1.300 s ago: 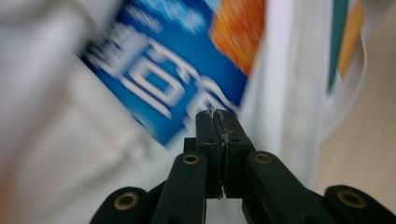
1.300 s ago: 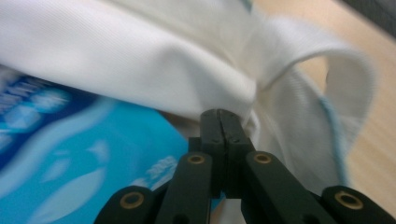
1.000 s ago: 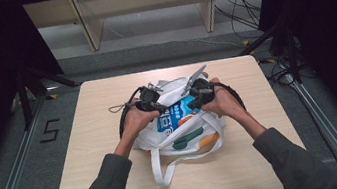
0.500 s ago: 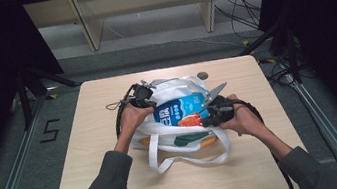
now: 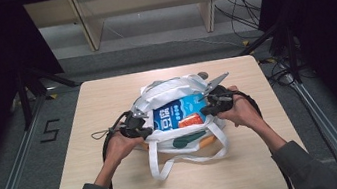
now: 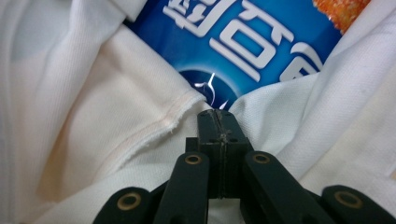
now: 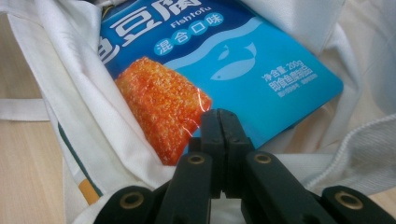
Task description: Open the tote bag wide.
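A white cloth tote bag (image 5: pixel 176 123) lies on the wooden bench (image 5: pixel 105 93), near its middle, with its mouth pulled wide toward the camera above. Its two long handles (image 5: pixel 166 163) trail off the near side and loop flat on the bench top. Inside the open mouth sits a blue snack packet (image 5: pixel 177 113), printed with white characters and a picture of an orange fried piece at its right end; in the right gripper view the word "Fishtofu" can be read on it.

The left gripper (image 5: pixel 133 125) is at the left edge of the bag's mouth, held by the person's left hand (image 5: pixel 119 147). In the left gripper view its jaws are pressed together on the hemmed rim of the cloth (image 6: pixel 177 116), pinching it just in front of the packet's dark blue end (image 6: pixel 243 42).

The right gripper (image 5: pixel 211 106) is at the right edge of the mouth, in the right hand (image 5: pixel 240 111). Its jaws are likewise pressed together; in the right gripper view they close at the bag's rim just below the orange picture (image 7: pixel 159 107), and they seem to hold a fold of white cloth (image 7: pixel 116 140), though the jaw tips hide the exact spot.

Both grippers are well apart, one at each side of the bag, with the packet between them. A dark cable (image 5: pixel 107 139) curls on the bench by the left gripper.
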Motion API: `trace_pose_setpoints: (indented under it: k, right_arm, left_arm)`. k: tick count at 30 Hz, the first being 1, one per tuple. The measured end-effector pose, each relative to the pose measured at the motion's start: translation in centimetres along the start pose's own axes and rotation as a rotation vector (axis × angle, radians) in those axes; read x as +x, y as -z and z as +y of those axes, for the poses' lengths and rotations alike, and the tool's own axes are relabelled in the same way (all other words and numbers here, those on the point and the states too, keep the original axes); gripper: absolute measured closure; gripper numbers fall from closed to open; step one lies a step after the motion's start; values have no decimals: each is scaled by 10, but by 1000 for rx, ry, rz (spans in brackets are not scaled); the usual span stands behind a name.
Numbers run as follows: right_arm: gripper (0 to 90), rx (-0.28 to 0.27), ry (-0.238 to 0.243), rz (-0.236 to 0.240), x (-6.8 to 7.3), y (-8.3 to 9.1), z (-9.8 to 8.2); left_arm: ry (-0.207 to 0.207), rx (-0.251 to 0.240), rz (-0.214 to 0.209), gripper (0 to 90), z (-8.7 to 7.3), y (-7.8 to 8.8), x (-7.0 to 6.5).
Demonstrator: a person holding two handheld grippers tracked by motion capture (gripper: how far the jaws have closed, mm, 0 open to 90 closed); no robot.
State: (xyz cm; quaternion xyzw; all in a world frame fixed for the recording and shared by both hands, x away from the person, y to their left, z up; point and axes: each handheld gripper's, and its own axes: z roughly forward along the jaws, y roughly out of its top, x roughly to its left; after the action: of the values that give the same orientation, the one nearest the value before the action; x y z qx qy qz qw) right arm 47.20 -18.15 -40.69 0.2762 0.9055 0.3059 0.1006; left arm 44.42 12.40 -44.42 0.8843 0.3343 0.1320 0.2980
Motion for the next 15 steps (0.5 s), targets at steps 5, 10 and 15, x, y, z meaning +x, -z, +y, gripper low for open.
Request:
trace_pose_setpoints:
  k: [5,10,15]
  right_arm:
    - [900,-20,-19,-54,-5,1,16]
    - [900,-17,7,-107,-29,-29,46]
    - [900,162,-84,-233,-67,-65,48]
  left_arm:
    - [5,-14,-11,893,8,-2,-1]
    - [5,3,-18,894,1,0,0]
    - [-63,41,-11,896,-13,4,-5]
